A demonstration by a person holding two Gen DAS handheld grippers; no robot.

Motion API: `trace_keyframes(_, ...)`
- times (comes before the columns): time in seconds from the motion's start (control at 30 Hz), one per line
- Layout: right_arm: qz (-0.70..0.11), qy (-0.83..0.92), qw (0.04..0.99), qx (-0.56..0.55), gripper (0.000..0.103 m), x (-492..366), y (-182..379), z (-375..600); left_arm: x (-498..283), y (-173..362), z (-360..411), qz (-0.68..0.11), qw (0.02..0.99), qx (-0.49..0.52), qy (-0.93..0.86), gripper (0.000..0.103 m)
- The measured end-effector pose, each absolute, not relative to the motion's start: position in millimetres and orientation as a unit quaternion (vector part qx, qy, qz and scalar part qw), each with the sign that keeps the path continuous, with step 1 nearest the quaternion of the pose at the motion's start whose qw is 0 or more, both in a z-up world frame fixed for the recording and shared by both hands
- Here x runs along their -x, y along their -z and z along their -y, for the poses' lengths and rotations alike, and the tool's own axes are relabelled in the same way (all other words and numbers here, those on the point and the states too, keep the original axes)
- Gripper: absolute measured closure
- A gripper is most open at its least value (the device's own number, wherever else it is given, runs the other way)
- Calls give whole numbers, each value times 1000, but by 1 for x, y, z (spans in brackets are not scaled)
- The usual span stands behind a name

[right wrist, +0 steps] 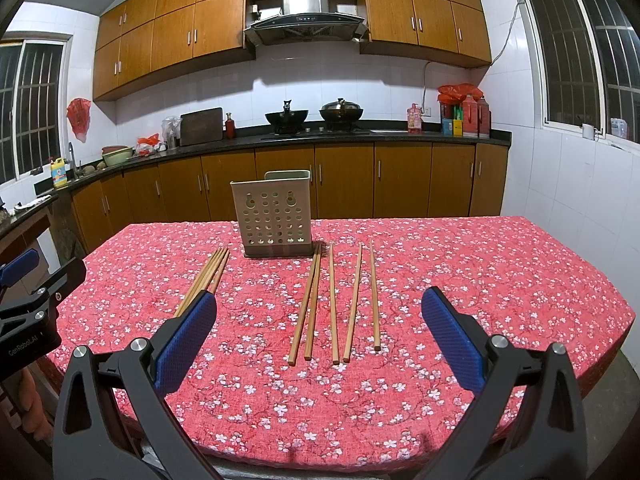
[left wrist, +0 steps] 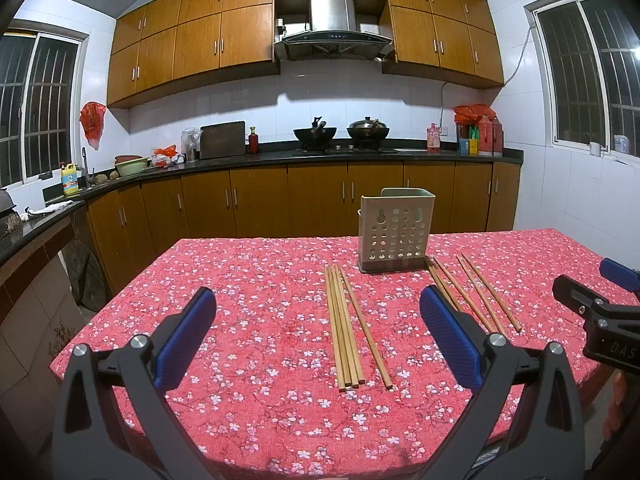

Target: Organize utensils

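Note:
A beige perforated utensil holder (left wrist: 394, 232) (right wrist: 276, 220) stands upright on the red floral tablecloth (left wrist: 260, 280) (right wrist: 480, 264). A tight bundle of wooden chopsticks (left wrist: 346, 326) (right wrist: 204, 280) lies left of it. Several more chopsticks (left wrist: 480, 292) (right wrist: 332, 304) lie spread out to its right. My left gripper (left wrist: 318, 316) is open and empty, above the table in front of the left bundle. My right gripper (right wrist: 318, 316) is open and empty, in front of the right group. Each gripper shows at the edge of the other's view (left wrist: 600, 304) (right wrist: 28, 292).
The table's near edge runs just below both grippers. Behind the table is a kitchen counter (left wrist: 360, 154) with two woks, bottles and a cutting board, and wooden cabinets below and above. Windows are on both side walls.

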State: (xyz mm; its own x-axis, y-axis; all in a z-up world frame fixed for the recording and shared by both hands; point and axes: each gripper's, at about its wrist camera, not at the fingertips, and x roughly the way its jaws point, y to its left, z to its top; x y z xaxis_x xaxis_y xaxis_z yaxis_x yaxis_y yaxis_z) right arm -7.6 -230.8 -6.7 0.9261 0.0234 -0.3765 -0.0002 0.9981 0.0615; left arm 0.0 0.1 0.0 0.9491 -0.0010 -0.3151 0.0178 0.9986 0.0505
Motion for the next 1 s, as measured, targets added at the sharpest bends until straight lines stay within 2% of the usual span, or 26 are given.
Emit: trace_keyframes(1.0, -192, -7, 981, -31, 2, 7, 7, 231, -2, 3, 1, -161, 987, -27, 5, 4)
